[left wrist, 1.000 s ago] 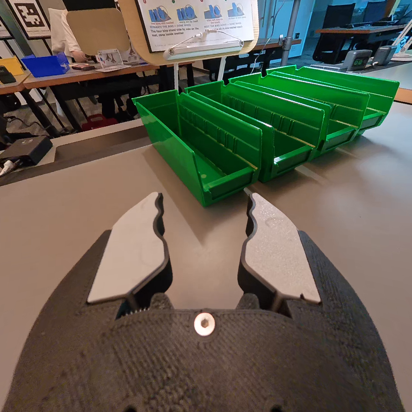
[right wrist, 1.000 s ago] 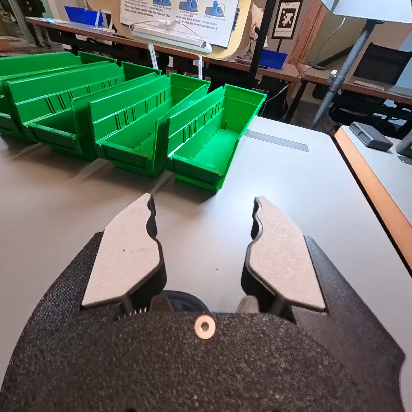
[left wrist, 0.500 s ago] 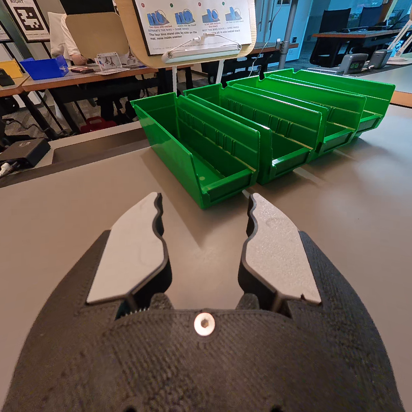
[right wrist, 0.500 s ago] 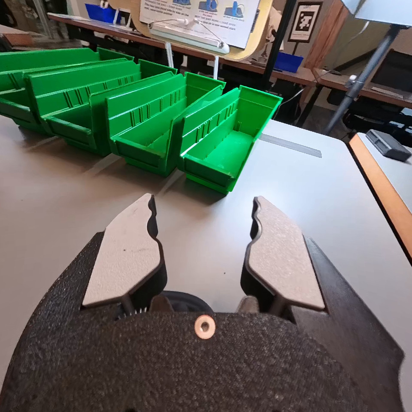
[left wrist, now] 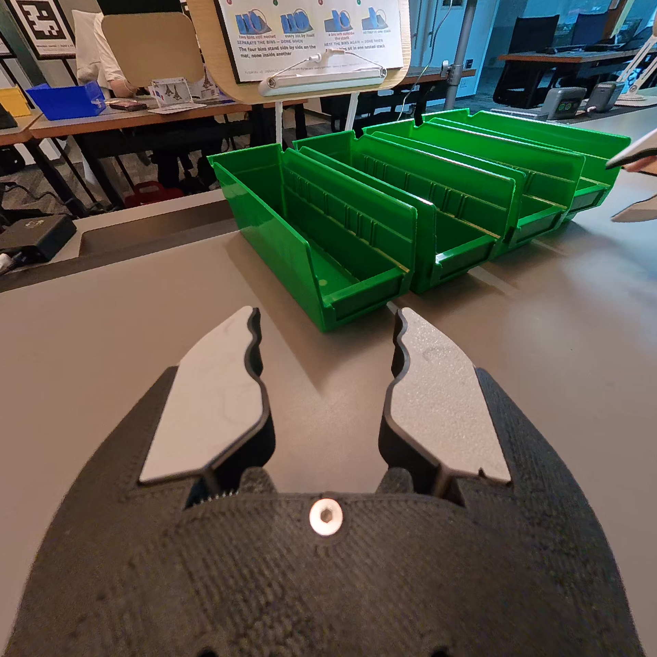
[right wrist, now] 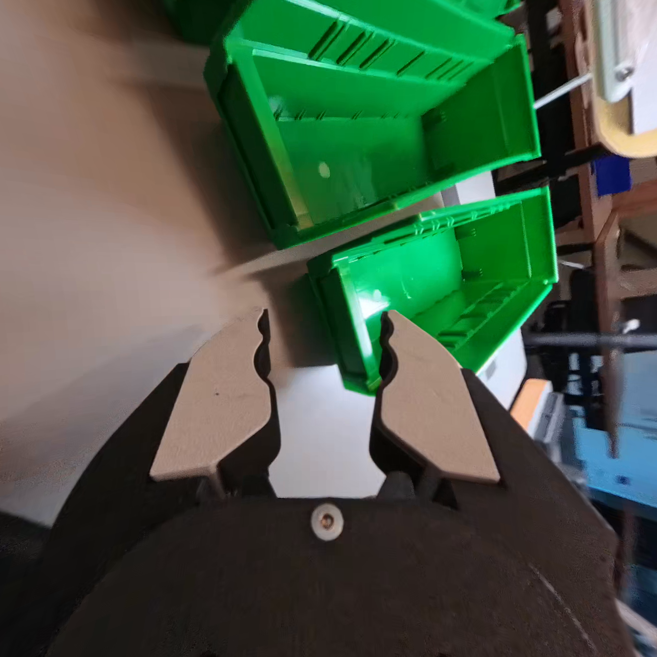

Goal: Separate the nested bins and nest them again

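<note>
Four green bins [left wrist: 320,241] abreast; both tools seemingly open, empty.

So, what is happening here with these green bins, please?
A person works with two hand-held grippers on a table. Four green bins stand side by side, none inside another, so the separating looks done. The left gripper is open and hovers over the table in front of the leftmost bin, holding nothing. The right gripper is rolled sideways and open, with the front lip of the rightmost bin between its fingers, not yet gripped. Probably nesting starts there.
</note>
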`<state>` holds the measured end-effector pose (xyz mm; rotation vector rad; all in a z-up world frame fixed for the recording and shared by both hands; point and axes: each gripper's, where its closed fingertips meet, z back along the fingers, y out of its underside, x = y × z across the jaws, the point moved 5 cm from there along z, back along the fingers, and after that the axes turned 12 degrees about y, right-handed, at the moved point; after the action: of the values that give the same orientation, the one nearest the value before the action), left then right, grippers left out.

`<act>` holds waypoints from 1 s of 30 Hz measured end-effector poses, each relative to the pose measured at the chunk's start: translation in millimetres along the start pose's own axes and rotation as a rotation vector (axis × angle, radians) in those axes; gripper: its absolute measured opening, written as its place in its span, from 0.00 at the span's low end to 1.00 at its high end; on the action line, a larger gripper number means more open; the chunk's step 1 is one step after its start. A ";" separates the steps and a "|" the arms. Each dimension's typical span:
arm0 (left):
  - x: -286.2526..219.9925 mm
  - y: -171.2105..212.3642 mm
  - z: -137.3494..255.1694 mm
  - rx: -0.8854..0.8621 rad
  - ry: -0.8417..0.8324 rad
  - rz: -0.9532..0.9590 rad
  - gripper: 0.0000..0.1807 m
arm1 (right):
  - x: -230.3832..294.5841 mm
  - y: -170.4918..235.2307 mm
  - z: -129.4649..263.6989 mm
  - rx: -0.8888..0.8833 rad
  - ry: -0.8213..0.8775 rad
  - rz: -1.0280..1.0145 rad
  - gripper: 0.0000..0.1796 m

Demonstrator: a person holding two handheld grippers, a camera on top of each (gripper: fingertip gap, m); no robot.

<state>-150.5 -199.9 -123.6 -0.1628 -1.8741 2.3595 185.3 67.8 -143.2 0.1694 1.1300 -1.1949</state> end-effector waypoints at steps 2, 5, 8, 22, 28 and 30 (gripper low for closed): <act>0.2 0.4 0.0 0.001 0.001 0.001 0.40 | -3.9 0.6 -16.4 0.048 -0.022 0.120 0.34; 0.8 0.7 0.8 -0.002 0.003 0.001 0.40 | -6.3 6.1 -36.4 0.097 -0.087 0.212 0.34; 1.8 1.0 1.4 -0.004 0.005 0.004 0.39 | -2.7 12.9 -48.4 0.133 -0.156 0.262 0.32; -1.1 1.1 1.2 -0.004 0.024 -0.001 0.39 | -12.1 14.3 -38.5 0.111 -0.138 0.268 0.15; -6.4 -1.1 0.7 -0.013 0.049 -0.019 0.39 | -47.4 -18.0 3.8 0.066 -0.072 0.323 0.15; -7.7 -0.6 -0.3 -0.007 0.055 -0.021 0.39 | -59.3 -37.5 15.8 0.038 -0.047 0.332 0.15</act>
<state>-142.8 -200.8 -123.0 -0.2054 -1.8503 2.3101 169.2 80.1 -74.2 0.3428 0.9934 -0.9205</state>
